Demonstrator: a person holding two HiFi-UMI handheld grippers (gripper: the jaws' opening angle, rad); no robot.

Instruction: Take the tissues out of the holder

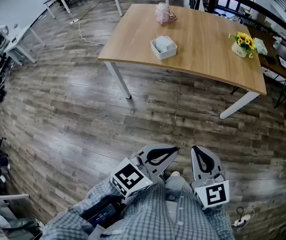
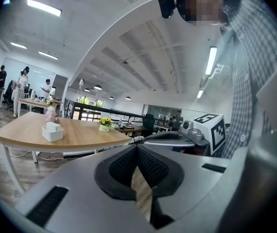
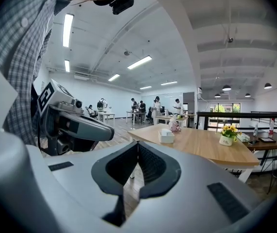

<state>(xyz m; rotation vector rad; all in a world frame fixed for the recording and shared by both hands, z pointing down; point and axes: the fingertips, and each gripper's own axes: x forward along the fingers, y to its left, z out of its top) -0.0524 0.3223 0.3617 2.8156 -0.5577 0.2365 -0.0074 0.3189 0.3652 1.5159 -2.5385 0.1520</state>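
Head view steeply down, gripper views near level, all sharing distant table (image 1: pixel 203 49)

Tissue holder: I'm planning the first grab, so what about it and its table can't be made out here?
- Tissues in the white holder: too small in every view to count or to see how they sit.
- Pink thing farther along the table: small and blurred in all views, so it can't be identified.

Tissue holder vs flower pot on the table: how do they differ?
The tissue holder is a square white box holding white tissues; the flower pot carries yellow flowers. The holder sits toward the table's left side, the pot near its right end. Both stand upright on the wooden table.
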